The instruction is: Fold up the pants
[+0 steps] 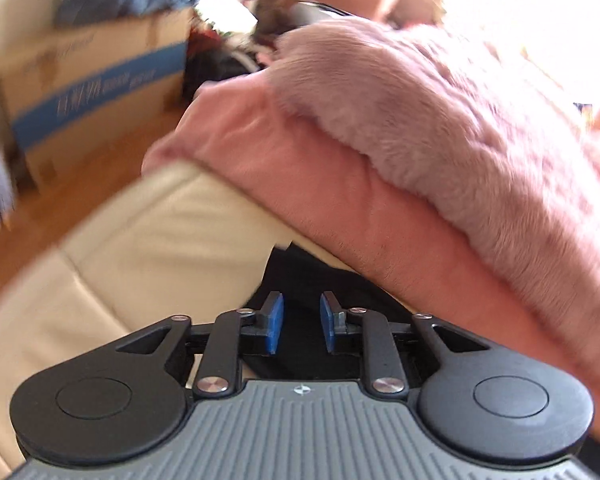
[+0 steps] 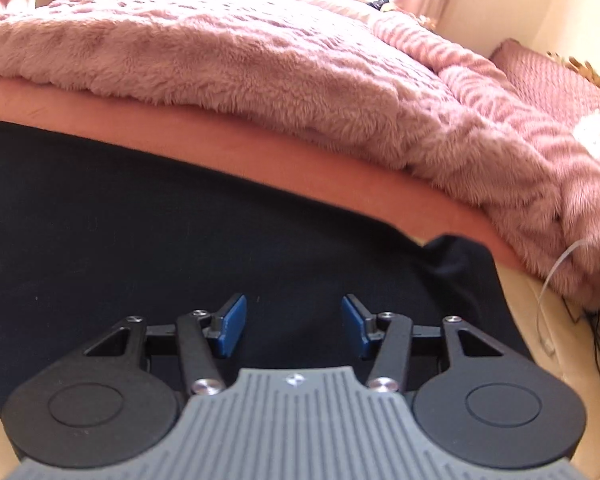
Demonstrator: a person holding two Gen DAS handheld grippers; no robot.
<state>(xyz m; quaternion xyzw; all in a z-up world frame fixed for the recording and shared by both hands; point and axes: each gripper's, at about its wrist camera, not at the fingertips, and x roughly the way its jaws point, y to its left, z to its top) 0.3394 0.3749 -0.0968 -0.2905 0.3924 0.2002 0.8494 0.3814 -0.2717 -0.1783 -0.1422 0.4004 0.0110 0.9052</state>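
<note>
The jaws of the left gripper (image 1: 301,324) stand a narrow way apart, their blue pads (image 1: 275,322) facing each other with nothing pinched between them; dark cloth shows in the gap below. The right gripper (image 2: 294,326) has its jaws set wider, again empty, hovering over the same black cloth.

That cloth is the pants (image 2: 140,232), spread flat and dark across the cream leather couch (image 1: 148,248). From the right wrist view they fill the near middle of the seat, and one end shows a small rumpled corner by the right edge, where the cream leather comes into sight again. In the left wrist view only a small patch of the pants shows, just past the pads, at the foot of a pink cushion (image 1: 300,168).

The cushion lies along the far edge of the pants, touching or just overlapping them, though the blur makes that hard to settle. On top of it sits a fluffy pink blanket (image 2: 260,72), heaped and running the length of the couch back.

Beyond the couch's left end, on the wooden floor (image 1: 80,184), stands a cardboard box (image 1: 92,88) with a blue band, dark clothing piled on it.
</note>
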